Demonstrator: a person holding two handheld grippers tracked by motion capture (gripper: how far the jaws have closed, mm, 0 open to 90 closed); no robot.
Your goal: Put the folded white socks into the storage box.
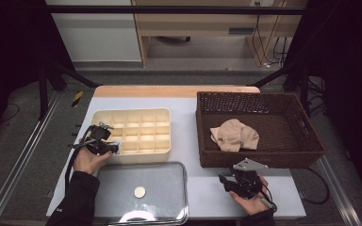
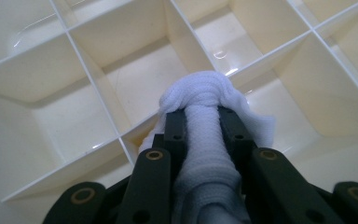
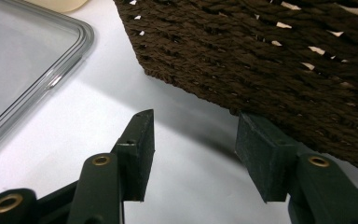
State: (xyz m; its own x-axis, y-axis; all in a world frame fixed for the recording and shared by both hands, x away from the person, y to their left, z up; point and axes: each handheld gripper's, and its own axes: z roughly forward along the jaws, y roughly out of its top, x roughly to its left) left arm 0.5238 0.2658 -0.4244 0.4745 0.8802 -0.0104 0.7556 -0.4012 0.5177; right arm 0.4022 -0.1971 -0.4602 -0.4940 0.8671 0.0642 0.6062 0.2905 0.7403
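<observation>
Fingers [image 2: 175, 128] pinch white sock [image 2: 205, 100] tightly.

1. Table [image 1: 193, 117]: pale top, wood strip running along far edge.
2. Cream divided tray [image 1: 162, 113] sitting left.
3. Clear lid [image 1: 169, 197] lying at near edge, just in front of tray.
4. Dark wicker basket [image 1: 264, 159] sitting right, apart from tray.

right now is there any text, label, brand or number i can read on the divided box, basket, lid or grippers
None: no readable text on the cream divided box, the brown wicker basket, the clear lid or either gripper.
A pale panel on the furniture behind the table is too small and blurred to read.
</observation>
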